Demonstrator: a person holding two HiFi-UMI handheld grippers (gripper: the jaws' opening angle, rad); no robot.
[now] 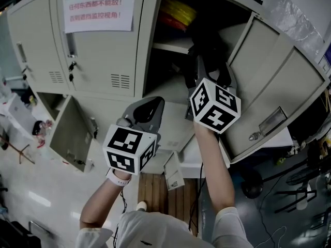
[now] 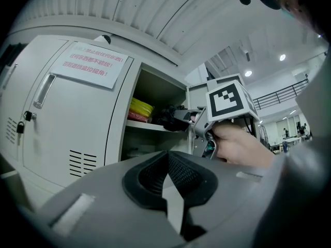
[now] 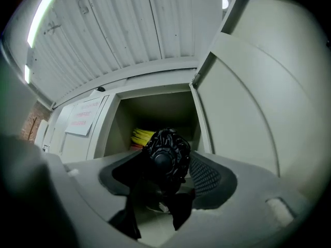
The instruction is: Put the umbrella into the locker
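Note:
A black folded umbrella (image 3: 165,154) sits between the jaws of my right gripper (image 3: 168,175), which is shut on it, with loose fabric hanging below. In the head view the right gripper (image 1: 205,71) holds the umbrella (image 1: 208,48) at the mouth of the open locker compartment (image 1: 173,46), by the shelf edge. From the left gripper view the umbrella (image 2: 168,119) appears at the shelf front, with the right gripper (image 2: 189,117) behind it. My left gripper (image 1: 147,107) hangs lower left of the opening, shut and holding nothing (image 2: 166,161).
Yellow and red items (image 1: 178,12) lie at the back of the shelf. The compartment's door (image 1: 269,87) stands swung open to the right. Left of it are shut doors with a paper notice (image 1: 98,6) and keys (image 1: 71,66). A lower door (image 1: 72,133) hangs open.

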